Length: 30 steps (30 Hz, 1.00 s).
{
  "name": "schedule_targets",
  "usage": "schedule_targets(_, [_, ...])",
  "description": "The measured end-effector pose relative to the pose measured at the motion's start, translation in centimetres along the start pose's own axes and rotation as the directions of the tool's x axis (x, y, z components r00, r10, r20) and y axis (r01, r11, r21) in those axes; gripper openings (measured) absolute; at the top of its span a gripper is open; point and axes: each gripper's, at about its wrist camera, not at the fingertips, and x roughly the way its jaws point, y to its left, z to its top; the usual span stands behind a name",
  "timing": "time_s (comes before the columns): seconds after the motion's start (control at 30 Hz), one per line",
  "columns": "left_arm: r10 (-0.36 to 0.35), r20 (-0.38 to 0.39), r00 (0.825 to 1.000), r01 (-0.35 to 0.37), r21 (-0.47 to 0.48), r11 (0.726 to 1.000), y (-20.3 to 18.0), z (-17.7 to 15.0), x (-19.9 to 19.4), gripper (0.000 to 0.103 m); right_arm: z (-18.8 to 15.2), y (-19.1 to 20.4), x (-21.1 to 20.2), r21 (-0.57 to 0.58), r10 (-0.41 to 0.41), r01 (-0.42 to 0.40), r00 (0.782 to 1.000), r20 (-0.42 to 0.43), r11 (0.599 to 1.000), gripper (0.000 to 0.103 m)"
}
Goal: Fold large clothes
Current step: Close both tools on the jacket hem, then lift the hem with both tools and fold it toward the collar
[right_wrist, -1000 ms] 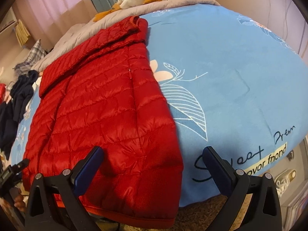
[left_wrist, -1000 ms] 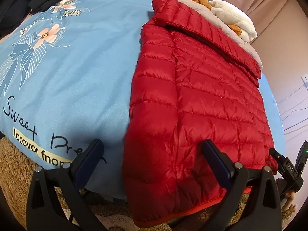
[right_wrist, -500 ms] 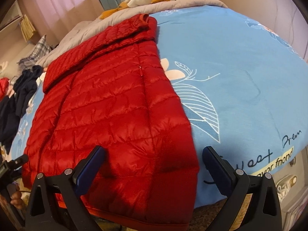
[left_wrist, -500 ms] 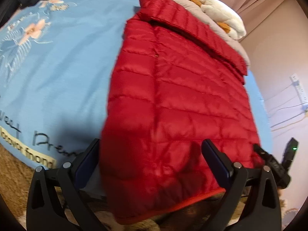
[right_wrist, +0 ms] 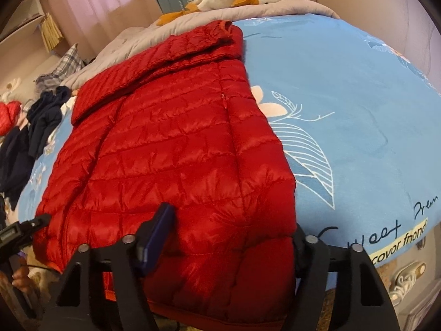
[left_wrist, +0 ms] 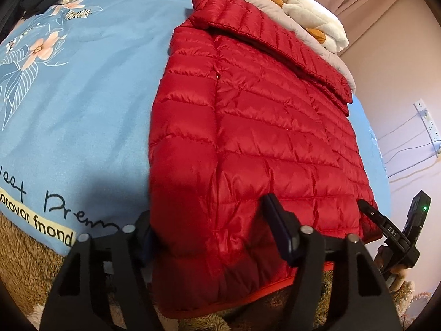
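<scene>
Item: red down jacket (left_wrist: 261, 143), lying flat on the blue bedspread (left_wrist: 82, 110), hem hanging over the bed's near edge. We judge the fold partly done: sleeves appear tucked in, the lengthwise fold is left. Left gripper (left_wrist: 215, 229) and right gripper (right_wrist: 231, 237) each straddle a hem corner, jaws narrowed around the fabric; whether they pinch it we cannot tell. A second ago both stood wide, short of the hem.
</scene>
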Motion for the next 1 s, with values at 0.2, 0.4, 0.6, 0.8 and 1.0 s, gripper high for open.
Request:
schedule_targets(0.2, [-0.035, -0.012, 0.999, 0.035, 0.005, 0.999, 0.3, -0.2, 0.0, 0.036, 0.0, 0.3, 0.0, -0.003, -0.001, 0.001, 1.0, 0.008, 1.0, 0.052])
schedule_targets(0.4, [-0.065, -0.019, 0.998, 0.065, -0.023, 0.998, 0.4, 0.0, -0.3, 0.014, 0.1, 0.5, -0.2, 0.007, 0.01, -0.011, 1.0, 0.029, 1.0, 0.029])
schedule_targets(0.6, [-0.064, 0.058, 0.996, 0.061, 0.066, 0.996, -1.6, 0.4, -3.0, 0.011, 0.5, 1.4, -2.6, -0.009, 0.034, -0.033, 0.993, 0.112, 0.999, 0.012])
schedule_targets(0.8, [-0.112, 0.143, 0.983, 0.094, 0.124, 0.988, -3.2, 1.3, -6.9, 0.01, 1.8, 2.6, -5.7, -0.026, 0.081, -0.078, 0.978, 0.191, 0.997, 0.011])
schedule_targets(1.0, [-0.161, 0.212, 0.964, 0.128, 0.162, 0.978, -4.5, 2.2, -10.3, 0.01, 2.6, 4.1, -9.1, -0.082, 0.109, -0.09, 0.955, 0.276, 0.993, 0.01])
